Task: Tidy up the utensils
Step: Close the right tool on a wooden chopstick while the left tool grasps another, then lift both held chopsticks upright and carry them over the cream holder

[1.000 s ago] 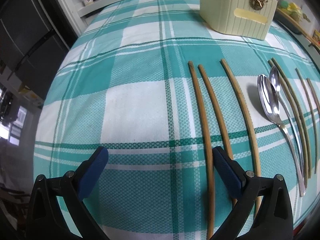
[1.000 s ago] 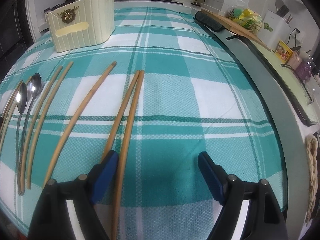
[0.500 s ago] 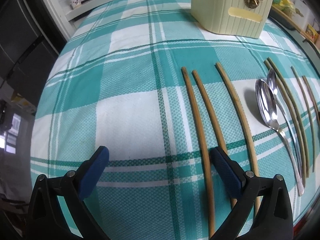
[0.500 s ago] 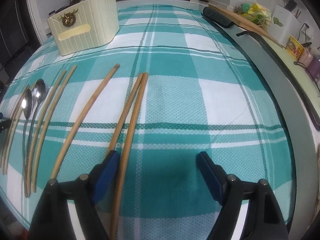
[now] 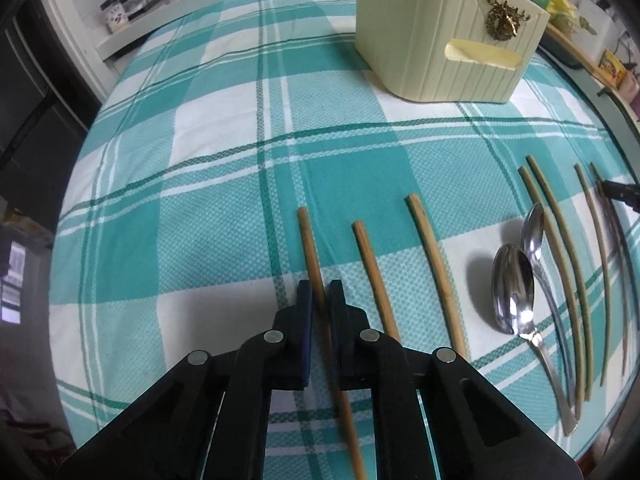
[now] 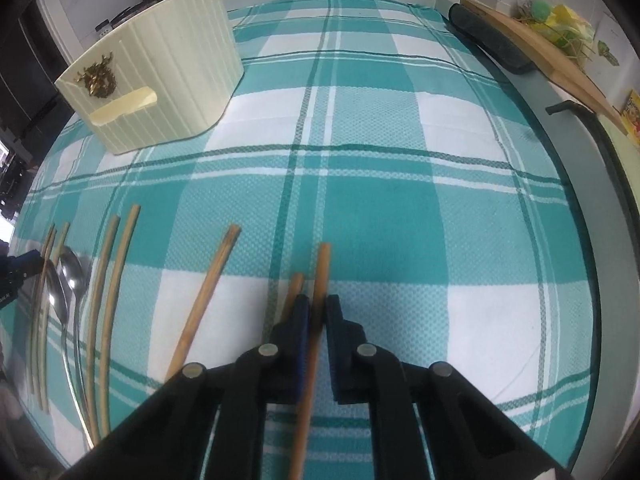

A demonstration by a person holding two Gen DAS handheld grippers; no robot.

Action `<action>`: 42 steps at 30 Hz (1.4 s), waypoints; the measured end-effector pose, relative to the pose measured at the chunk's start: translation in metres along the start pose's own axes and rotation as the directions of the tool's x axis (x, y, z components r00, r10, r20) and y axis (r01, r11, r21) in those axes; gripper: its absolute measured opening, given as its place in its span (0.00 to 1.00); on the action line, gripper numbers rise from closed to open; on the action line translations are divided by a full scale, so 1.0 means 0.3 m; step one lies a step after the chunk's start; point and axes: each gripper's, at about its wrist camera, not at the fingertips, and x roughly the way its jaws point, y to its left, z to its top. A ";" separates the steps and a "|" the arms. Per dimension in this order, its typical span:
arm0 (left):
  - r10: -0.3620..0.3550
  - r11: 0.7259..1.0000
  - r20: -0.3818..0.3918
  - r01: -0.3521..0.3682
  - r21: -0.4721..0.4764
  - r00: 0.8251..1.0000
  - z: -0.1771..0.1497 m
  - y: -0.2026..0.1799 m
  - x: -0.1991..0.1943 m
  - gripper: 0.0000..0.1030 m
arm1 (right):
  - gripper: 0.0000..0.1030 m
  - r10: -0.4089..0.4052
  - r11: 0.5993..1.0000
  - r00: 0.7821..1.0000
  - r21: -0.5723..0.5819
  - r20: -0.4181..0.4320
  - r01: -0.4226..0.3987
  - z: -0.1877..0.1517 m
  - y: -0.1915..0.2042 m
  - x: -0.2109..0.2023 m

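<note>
Left gripper: the left gripper (image 5: pixel 320 300) has its blue-padded jaws drawn in tight around a brown chopstick (image 5: pixel 311 248), which runs between the pads and reaches forward past the tips.

Right gripper: the right gripper (image 6: pixel 317 312) is likewise pinched narrow on a second brown chopstick (image 6: pixel 322 272), whose far end juts ahead of the fingertips over the cloth.

Beside the left gripper: two more brown chopsticks lie to its right on the cloth, the nearer one (image 5: pixel 374 276) just beside the right-hand pad, the farther one (image 5: pixel 434 264) a little further out; both point roughly away from the camera.

Beside the right gripper: a shorter-looking brown chopstick (image 6: pixel 294 292) shows just left of the left-hand pad, partly hidden behind it; another (image 6: pixel 208 292) lies well to the left, slanting.

Spoons: two steel spoons (image 5: pixel 516 288) rest bowl-up further right of the left gripper, one overlapping the other's edge.

Green chopsticks: a pair of olive-green chopsticks (image 5: pixel 560 248) lies just right of the spoons, with thinner sticks (image 5: pixel 596 240) beyond, near the frame edge.

Holder: a cream ribbed utensil holder (image 5: pixel 432 40) with a gold crest stands ahead and to the right of the left gripper, well apart from it; from the right gripper it stands ahead and to the left (image 6: pixel 168 76).

Surface: a teal-and-white checked tablecloth (image 6: pixel 400 208) covers the table.
</note>
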 end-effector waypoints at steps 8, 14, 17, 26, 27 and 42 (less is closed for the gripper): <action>-0.073 0.991 0.190 0.093 -0.098 0.979 0.022 0.095 -0.263 0.04 | 0.07 0.085 0.995 0.987 0.043 0.139 -0.092 0.029 -0.019 -0.162; -0.133 0.982 0.383 0.175 -0.077 0.914 0.064 0.108 -0.592 0.04 | 0.07 0.140 0.990 0.936 -0.041 0.324 -0.134 0.053 0.032 -0.479; -0.152 0.978 0.473 0.201 -0.055 0.868 0.115 0.101 -0.731 0.04 | 0.07 0.147 0.989 0.885 -0.086 0.441 -0.121 0.065 0.070 -0.642; -0.187 0.967 0.609 0.253 -0.023 0.771 0.434 0.050 -0.892 0.04 | 0.07 0.168 0.986 0.712 -0.105 0.682 -0.132 0.307 0.159 -0.885; -0.185 0.967 0.619 0.255 -0.025 0.763 0.467 0.041 -0.889 0.04 | 0.07 0.169 0.985 0.697 -0.097 0.697 -0.143 0.351 0.165 -0.893; -0.196 0.943 0.364 0.276 -0.185 0.911 0.712 -0.039 -0.282 0.04 | 0.07 0.170 0.972 0.844 0.057 0.509 -0.230 0.677 0.222 -0.405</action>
